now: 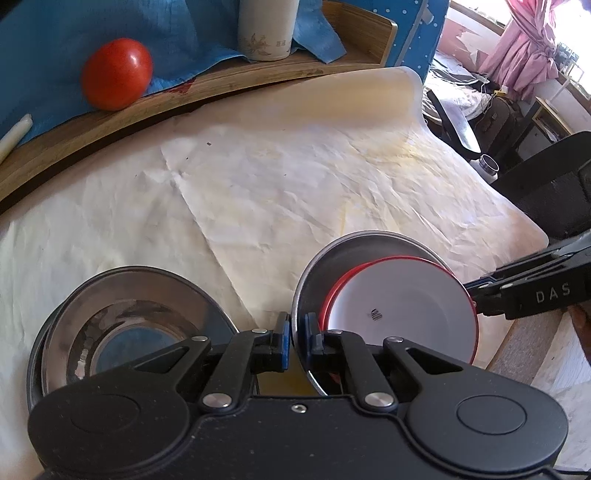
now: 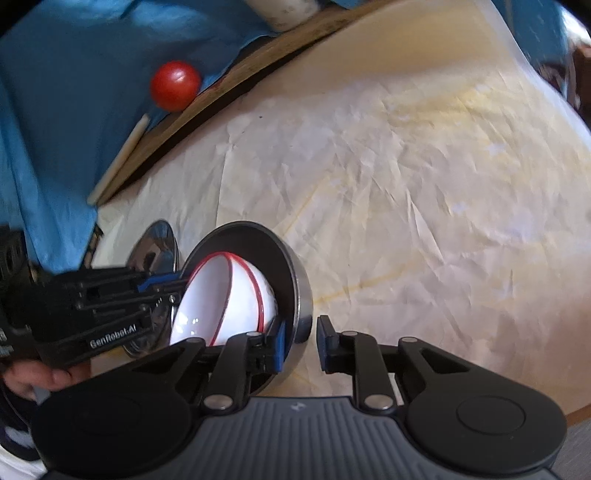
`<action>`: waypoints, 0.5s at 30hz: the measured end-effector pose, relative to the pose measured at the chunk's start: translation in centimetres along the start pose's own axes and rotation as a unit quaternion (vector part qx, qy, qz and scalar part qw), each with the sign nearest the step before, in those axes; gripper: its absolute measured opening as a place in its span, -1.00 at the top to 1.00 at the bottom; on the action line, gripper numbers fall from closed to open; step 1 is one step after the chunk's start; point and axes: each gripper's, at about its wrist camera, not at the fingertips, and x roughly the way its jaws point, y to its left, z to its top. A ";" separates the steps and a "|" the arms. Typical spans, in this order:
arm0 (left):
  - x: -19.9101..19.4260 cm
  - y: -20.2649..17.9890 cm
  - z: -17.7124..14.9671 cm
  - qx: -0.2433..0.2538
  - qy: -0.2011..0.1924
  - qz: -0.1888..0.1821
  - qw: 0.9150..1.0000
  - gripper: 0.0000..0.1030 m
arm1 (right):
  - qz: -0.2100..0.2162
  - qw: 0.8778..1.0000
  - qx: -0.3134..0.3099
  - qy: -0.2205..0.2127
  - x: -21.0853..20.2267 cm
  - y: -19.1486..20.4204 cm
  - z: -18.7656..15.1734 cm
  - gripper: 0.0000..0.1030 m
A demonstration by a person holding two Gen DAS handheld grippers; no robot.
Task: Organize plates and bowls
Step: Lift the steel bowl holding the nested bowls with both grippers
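Note:
A grey steel bowl [image 1: 332, 266] [image 2: 275, 251] is tipped up on the paper-covered table [image 1: 277, 177]. Two nested white bowls with red rims [image 1: 399, 314] [image 2: 207, 306] lie inside it. My left gripper [image 1: 297, 339] [image 2: 173, 288] is shut on the steel bowl's near rim in the left wrist view. My right gripper [image 2: 301, 343] [image 1: 476, 295] straddles the opposite rim. One finger is inside the bowl beside the white bowls, the other outside, and a small gap shows at the outer pad. A stack of shiny steel bowls [image 1: 125, 314] [image 2: 155, 251] sits to the left.
A wooden tray [image 1: 184, 99] at the back carries a blue cloth [image 1: 166, 37], a tomato [image 1: 116, 74] [image 2: 175, 86], a white cup [image 1: 267, 29] and a pale stick [image 1: 14, 136]. The table edge runs down the right, with a black chair [image 1: 554, 184] and a bottle [image 1: 489, 166] beyond.

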 end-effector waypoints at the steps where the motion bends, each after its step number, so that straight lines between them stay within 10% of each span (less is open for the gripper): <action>1: 0.0 0.0 0.0 0.000 0.000 0.000 1.000 0.88 | 0.005 1.000 0.006 0.000 0.0 -0.2 0.0 0.58; 15: -0.1 -0.4 0.1 0.002 0.001 0.011 1.000 0.87 | -0.036 0.999 -0.009 -0.023 0.4 1.0 -0.8 0.38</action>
